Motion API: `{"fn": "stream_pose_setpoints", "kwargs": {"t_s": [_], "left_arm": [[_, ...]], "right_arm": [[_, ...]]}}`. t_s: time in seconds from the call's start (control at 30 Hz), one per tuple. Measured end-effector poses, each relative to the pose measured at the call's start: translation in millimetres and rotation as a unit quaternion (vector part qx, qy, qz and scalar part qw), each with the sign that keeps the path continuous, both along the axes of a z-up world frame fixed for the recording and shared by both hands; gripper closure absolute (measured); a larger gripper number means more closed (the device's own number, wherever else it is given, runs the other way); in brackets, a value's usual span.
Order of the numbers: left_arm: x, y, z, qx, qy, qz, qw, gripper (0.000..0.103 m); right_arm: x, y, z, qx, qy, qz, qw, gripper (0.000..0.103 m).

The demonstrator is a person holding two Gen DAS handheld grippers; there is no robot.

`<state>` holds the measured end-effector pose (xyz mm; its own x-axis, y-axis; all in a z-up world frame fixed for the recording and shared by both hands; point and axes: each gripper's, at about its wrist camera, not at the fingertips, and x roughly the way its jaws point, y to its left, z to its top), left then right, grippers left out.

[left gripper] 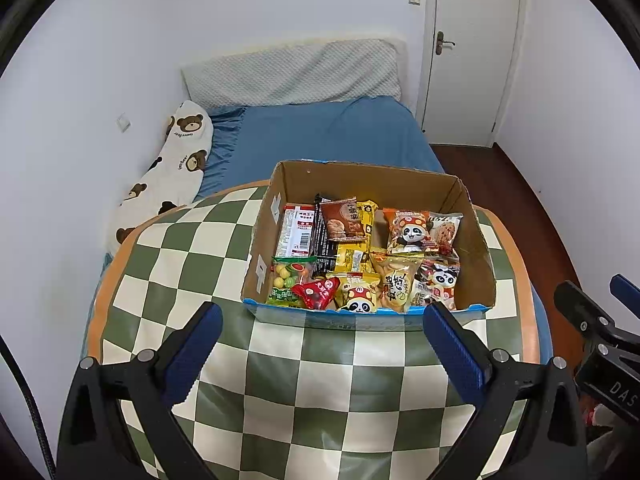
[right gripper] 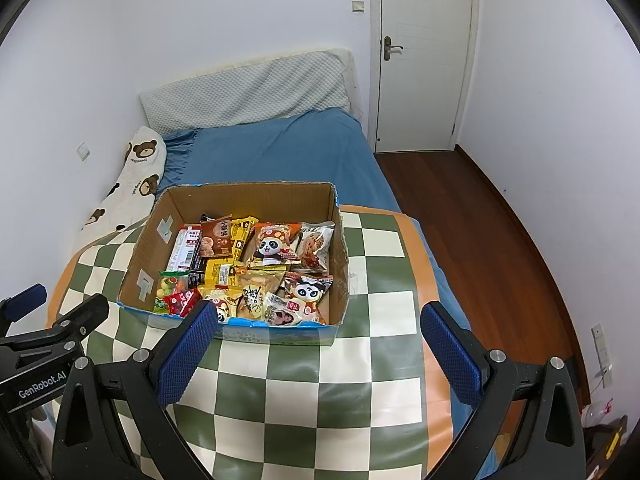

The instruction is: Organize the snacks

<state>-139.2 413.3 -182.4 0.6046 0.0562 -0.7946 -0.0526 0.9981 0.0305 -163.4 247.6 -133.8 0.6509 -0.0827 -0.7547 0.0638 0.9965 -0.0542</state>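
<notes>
An open cardboard box stands on a green-and-cream checkered cloth. It holds several snack packets: panda-print bags, a red triangular packet, yellow bars and a red-and-white pack. My left gripper is open and empty, just in front of the box's near wall. The box also shows in the right wrist view, with my right gripper open and empty before its near wall, to the right of the left one. Each gripper appears at the edge of the other's view.
The cloth covers a surface at the foot of a bed with a blue sheet, a grey pillow and a bear-print pillow. A white door and wooden floor lie to the right.
</notes>
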Motion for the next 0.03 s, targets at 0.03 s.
{"fn": "stream_pose_setpoints", "kwargs": {"t_s": [0.03], "left_arm": [[0.1,0.0,-0.2,0.001,0.0,-0.001,1.0,0.0]], "right_arm": [[0.3,-0.4,0.3,0.001,0.0,0.0,1.0,0.0]]}}
